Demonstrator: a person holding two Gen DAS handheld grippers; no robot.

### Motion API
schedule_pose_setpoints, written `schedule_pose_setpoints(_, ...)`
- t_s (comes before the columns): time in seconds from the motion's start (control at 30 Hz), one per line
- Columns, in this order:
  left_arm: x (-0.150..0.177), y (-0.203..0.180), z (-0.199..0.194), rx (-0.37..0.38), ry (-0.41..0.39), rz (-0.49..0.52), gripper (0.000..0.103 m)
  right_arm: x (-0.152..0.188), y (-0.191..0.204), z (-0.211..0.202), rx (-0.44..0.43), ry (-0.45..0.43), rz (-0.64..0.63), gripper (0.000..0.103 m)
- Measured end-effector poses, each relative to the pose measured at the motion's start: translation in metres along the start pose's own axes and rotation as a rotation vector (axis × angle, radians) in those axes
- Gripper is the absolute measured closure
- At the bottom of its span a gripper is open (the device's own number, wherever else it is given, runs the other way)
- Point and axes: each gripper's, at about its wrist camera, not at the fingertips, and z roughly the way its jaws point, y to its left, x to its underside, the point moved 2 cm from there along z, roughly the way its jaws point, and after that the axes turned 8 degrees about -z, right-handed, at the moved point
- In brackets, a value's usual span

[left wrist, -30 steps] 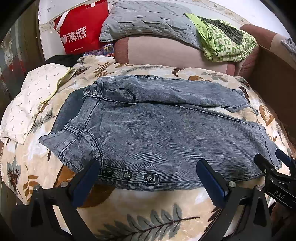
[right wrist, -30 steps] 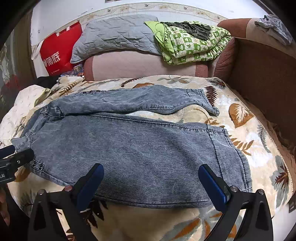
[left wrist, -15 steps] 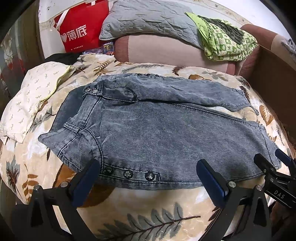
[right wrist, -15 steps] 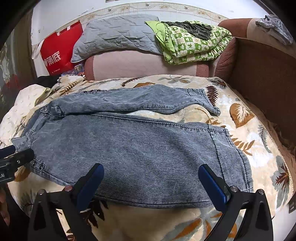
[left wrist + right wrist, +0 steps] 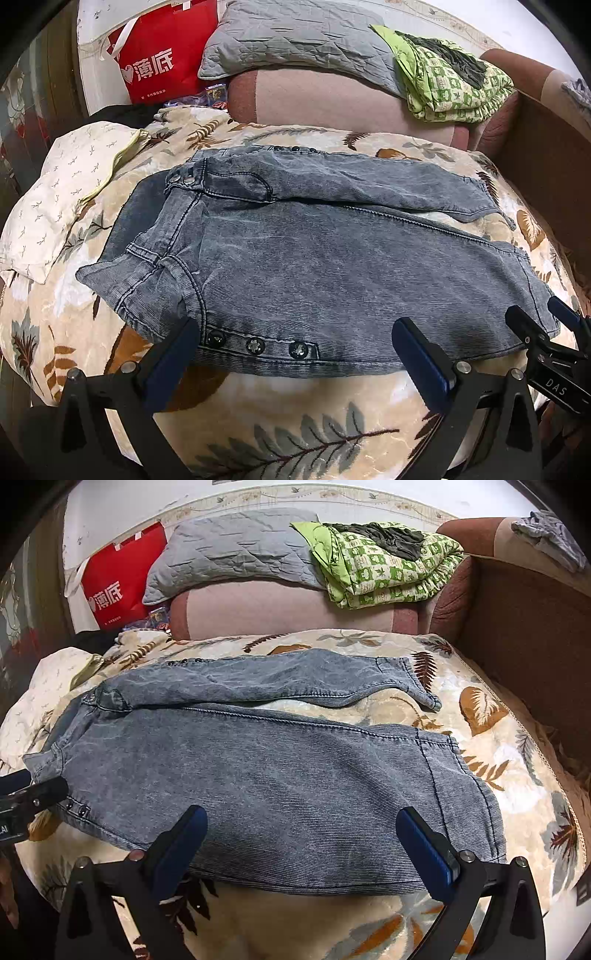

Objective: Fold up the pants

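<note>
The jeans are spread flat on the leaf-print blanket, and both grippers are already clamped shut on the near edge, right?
Not quite. The jeans do lie spread on the leaf-print blanket, but both wrist views show the left gripper and right gripper open, holding nothing.

Ribbed, faded denim pants [image 5: 332, 266] with shiny metal snaps [image 5: 255, 345] lie on a plush, fleecy blanket [image 5: 295, 424].

Grey washed-denim pants [image 5: 332, 266] lie flat, unfolded, legs apart, waist leftward, snap buttons showing.
</note>
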Motion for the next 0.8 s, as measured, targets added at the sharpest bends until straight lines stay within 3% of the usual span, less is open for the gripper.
schedule_pose_setpoints(0.8,0.0019,-0.0001,-0.0003,0.006,0.004,-0.002,0.0,-0.0002,0.0004,-0.0012,0.0,-0.001,-0.001,0.0)
